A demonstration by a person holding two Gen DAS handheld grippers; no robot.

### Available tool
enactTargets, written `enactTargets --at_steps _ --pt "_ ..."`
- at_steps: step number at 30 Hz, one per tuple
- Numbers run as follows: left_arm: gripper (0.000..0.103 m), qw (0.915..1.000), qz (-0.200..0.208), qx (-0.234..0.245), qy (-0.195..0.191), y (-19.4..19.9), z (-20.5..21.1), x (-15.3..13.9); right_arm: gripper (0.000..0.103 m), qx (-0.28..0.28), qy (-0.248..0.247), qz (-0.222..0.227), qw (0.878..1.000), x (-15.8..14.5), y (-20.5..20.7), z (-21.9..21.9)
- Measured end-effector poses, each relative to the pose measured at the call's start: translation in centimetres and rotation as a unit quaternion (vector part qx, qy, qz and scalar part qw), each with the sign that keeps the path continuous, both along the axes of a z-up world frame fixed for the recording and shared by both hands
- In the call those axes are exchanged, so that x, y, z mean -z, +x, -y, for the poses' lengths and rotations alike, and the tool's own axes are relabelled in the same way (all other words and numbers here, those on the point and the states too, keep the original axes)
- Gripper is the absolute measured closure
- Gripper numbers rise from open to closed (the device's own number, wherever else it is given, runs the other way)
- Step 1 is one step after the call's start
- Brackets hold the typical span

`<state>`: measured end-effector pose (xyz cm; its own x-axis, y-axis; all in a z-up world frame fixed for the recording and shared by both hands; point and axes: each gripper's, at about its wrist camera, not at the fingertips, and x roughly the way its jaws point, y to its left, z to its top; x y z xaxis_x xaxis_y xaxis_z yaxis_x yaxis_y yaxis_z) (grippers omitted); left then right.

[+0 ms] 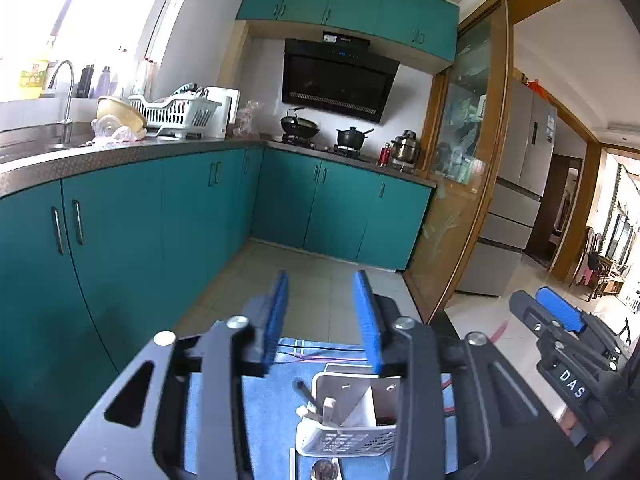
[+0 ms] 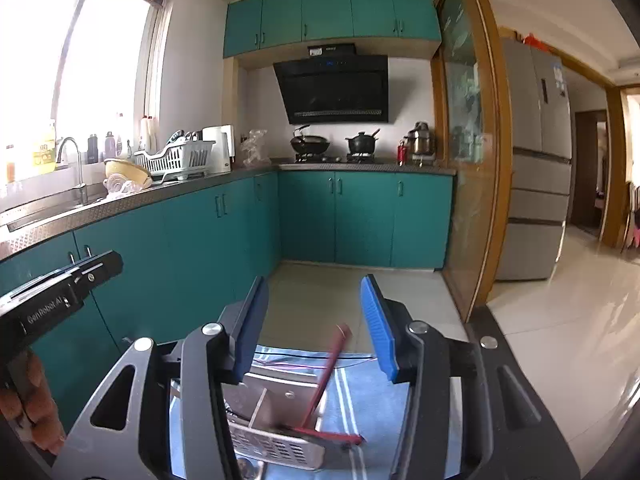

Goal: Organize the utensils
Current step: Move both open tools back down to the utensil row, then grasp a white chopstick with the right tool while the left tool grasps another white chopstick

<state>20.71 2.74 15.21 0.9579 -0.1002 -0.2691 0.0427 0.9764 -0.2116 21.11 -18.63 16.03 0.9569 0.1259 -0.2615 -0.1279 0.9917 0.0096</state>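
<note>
A white slotted utensil holder [image 1: 352, 420] stands on a blue cloth [image 1: 264, 396] below my left gripper [image 1: 324, 320], which is open and empty above it. Dark and pale utensil handles [image 1: 316, 400] stick up in its left part. A metal spoon [image 1: 326, 472] lies in front of it. In the right wrist view the holder [image 2: 276, 420] sits low, with red chopsticks [image 2: 330, 376] leaning in it. My right gripper [image 2: 312, 324] is open and empty above it. Each gripper shows at the edge of the other's view.
Teal cabinets [image 1: 120, 232] and a steel counter [image 1: 120, 152] run along the left, with a sink tap [image 1: 66, 92] and a white dish rack [image 1: 176, 112]. A stove with pots [image 1: 320, 128] is at the back. A glass sliding door [image 1: 452, 200] and fridge [image 1: 520, 168] stand right.
</note>
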Motion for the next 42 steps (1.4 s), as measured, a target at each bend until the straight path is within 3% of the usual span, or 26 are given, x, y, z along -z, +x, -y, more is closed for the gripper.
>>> enactTargets --at_steps 4,8,10,13,14,18,21,23,27,36,37,39,42 --pt "0.052 0.9999 0.010 0.002 -0.003 -2.5 -0.8 0.2 0.055 0.002 0.005 0.011 1.000 -0.4 -3.0 1.3" --pt "0.051 1.0000 -0.005 -0.004 0.002 -5.9 -2.0 2.4 0.055 -0.008 0.024 0.004 1.000 0.7 -6.9 3.4" --pt "0.050 0.9993 -0.035 -0.003 0.016 -7.2 -2.2 5.0 0.055 -0.015 0.029 -0.023 0.999 2.8 -8.5 4.2" --pt "0.050 0.9953 -0.091 0.003 0.034 -8.2 -1.7 9.6 0.055 -0.038 0.028 -0.087 0.995 7.4 -9.1 4.0" --pt "0.050 0.9925 -0.116 0.013 0.036 -8.4 -1.3 11.7 0.057 -0.045 0.022 -0.128 0.991 9.9 -8.8 3.4" --pt "0.053 0.9743 -0.214 0.060 0.039 -7.8 0.4 18.8 0.074 -0.070 0.020 -0.266 0.961 18.0 -6.9 0.9" --pt "0.054 0.9625 -0.261 0.066 0.035 -7.9 0.7 22.1 0.076 -0.082 0.015 -0.333 0.939 22.4 -6.4 -0.9" --pt "0.054 0.9585 -0.276 0.058 0.038 -7.9 0.6 23.0 0.076 -0.095 0.021 -0.355 0.930 23.7 -6.1 -1.9" --pt "0.054 0.9564 -0.286 0.050 0.036 -8.3 -0.1 23.6 0.076 -0.102 0.009 -0.368 0.924 24.7 -5.7 -3.6" --pt "0.054 0.9533 -0.293 0.061 0.040 -8.3 0.5 24.4 0.076 -0.096 -0.023 -0.371 0.923 25.4 -4.9 -6.4" --pt "0.054 0.9530 -0.294 0.061 0.040 -8.3 0.5 24.4 0.078 -0.094 -0.027 -0.371 0.924 25.4 -4.7 -6.7" --pt "0.054 0.9524 -0.296 0.061 0.040 -8.2 0.4 24.5 0.094 -0.079 -0.031 -0.370 0.925 25.6 -4.4 -6.5" --pt "0.054 0.9519 -0.297 0.064 0.036 -8.0 0.6 24.6 0.097 -0.072 -0.004 -0.376 0.924 25.6 -4.2 -4.7"
